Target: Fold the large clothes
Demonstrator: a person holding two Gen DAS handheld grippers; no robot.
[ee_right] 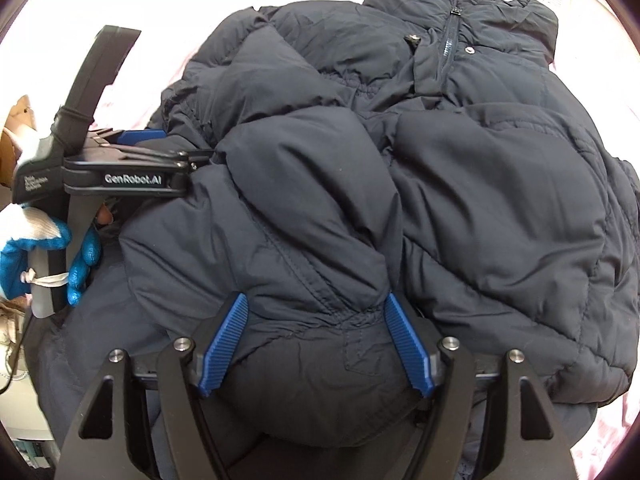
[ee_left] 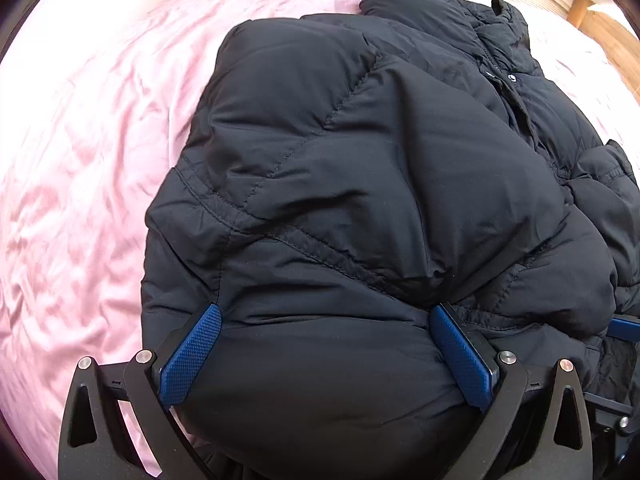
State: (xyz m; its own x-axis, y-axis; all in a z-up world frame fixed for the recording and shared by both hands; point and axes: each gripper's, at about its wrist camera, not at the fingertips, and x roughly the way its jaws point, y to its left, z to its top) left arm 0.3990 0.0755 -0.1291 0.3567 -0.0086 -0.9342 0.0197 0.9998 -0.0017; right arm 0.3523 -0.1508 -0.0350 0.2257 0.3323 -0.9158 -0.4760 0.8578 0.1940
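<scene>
Left gripper (ee_left: 326, 346) spread wide around the puffer jacket (ee_left: 360, 168) hem; right gripper (ee_right: 316, 344) pinches a bunched fold. Fold's landed low-centre; next, ease off cleanly.

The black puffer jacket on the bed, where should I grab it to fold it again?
Probably at the near folded edge of the black puffer jacket, coming from above on the near side. It bulges there into a thick roll, while the collar lies far across the pink sheet.

bedroom: bed with pink sheet (ee_left: 80, 160)
</scene>
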